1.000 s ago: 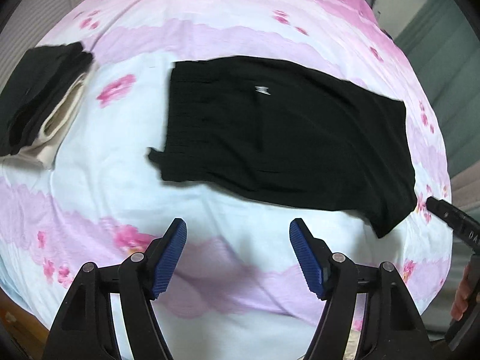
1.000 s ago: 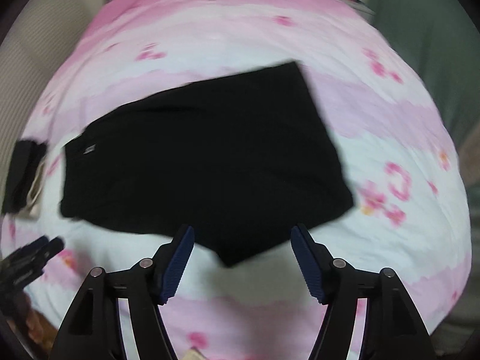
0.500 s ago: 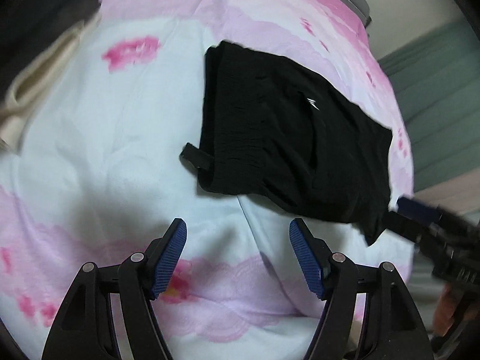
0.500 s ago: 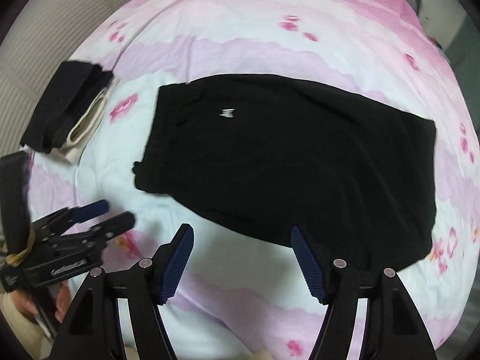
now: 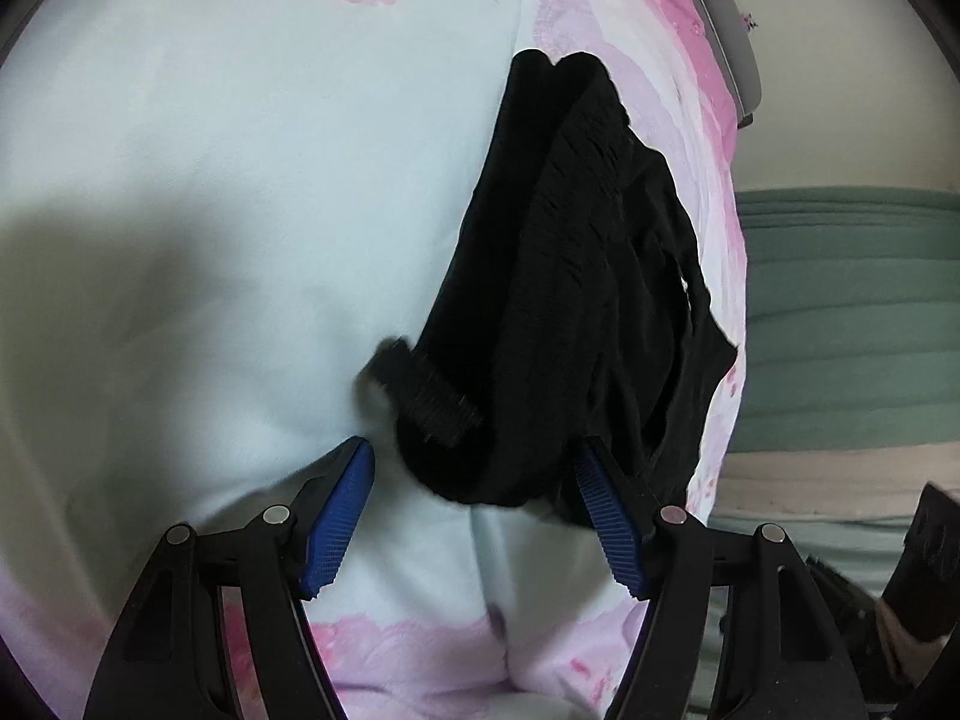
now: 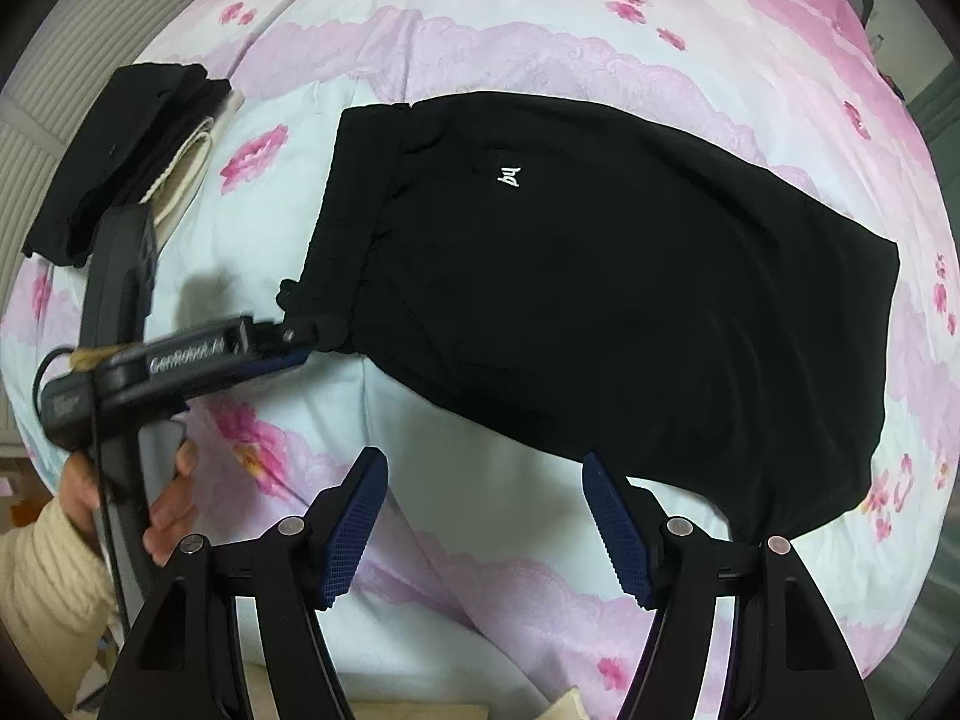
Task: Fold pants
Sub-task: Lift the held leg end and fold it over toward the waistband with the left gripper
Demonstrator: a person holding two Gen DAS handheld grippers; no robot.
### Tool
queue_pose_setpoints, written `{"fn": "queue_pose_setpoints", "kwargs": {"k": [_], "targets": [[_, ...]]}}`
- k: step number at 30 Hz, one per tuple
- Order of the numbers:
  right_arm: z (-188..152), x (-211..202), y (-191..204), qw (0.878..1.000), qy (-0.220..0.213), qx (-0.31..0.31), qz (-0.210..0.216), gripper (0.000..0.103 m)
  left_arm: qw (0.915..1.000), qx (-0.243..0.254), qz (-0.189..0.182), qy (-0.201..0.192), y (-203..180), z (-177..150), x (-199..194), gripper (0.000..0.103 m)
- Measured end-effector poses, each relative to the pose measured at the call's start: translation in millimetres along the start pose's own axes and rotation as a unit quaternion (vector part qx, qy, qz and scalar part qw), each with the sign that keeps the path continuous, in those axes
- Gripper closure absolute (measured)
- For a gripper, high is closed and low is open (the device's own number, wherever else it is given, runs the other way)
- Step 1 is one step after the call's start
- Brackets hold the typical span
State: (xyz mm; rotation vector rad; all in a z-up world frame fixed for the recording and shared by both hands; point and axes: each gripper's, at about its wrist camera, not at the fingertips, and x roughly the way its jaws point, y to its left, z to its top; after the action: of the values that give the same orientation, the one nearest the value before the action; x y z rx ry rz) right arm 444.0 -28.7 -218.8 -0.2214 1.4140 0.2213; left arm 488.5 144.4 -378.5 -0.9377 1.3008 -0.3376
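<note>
A big bed fills most of both views. Its cover (image 6: 384, 414) is pale blue-white with wide pink and purple bands and pink flowers printed on it. The cover looks soft and has a few gentle bumps. At the left edge of the right wrist view there is a ribbed whitish wall (image 6: 42, 138). In the left wrist view a green striped surface (image 5: 852, 324) stands past the far side of the bed, and a grey edge (image 5: 729, 54) runs along the bed's top corner.

The black pants (image 6: 630, 300) lie flat in the middle of the bed. A small white logo (image 6: 509, 178) shows near the waist. The waistband points to the left in the right wrist view.

A pile of folded clothes (image 6: 120, 162), black on top of cream, sits near the left edge of the bed, well apart from the pants.

The left gripper (image 5: 474, 510) is low over the waistband corner. Its blue jaws are spread, with the corner of the pants between them, and the pads do not press on the cloth. A hand (image 6: 126, 492) in a cream sleeve holds it.

The right gripper (image 6: 486, 516) hangs above the near edge of the pants. Its jaws are spread and hold nothing.
</note>
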Motion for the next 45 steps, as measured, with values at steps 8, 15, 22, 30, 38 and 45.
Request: {"fn": "queue_pose_setpoints", "kwargs": {"k": [8, 15, 22, 30, 38, 45], "targets": [[1.3, -8.5, -5.5, 1.0, 0.005, -0.026, -0.002, 0.035, 0.9989, -0.045, -0.017, 0.001, 0.5, 21.6, 17.8, 0.038], [3.0, -8.9, -22.7, 1.0, 0.012, -0.018, 0.009, 0.035, 0.9998, 0.012, -0.012, -0.014, -28.5, 16.4, -7.5, 0.066], [7.4, -13.4, -42.0, 1.0, 0.003, -0.005, 0.03, 0.035, 0.9998, -0.007, -0.018, -0.007, -36.6, 29.5, 5.4, 0.071], [2.4, -17.0, -51.7, 1.0, -0.003, 0.006, 0.03, 0.035, 0.9986, -0.044, 0.03, -0.001, -47.8, 37.3, 19.7, 0.074], [-13.2, -25.6, -83.4, 0.997, -0.023, 0.057, 0.052, 0.035, 0.9843, 0.092, 0.146, -0.035, -151.1, 22.5, -28.2, 0.079], [-36.9, -54.4, -137.9, 0.987, -0.071, 0.128, 0.069, 0.035, 0.9629, 0.178, 0.196, -0.054, -251.2, 4.6, -33.5, 0.079]]}}
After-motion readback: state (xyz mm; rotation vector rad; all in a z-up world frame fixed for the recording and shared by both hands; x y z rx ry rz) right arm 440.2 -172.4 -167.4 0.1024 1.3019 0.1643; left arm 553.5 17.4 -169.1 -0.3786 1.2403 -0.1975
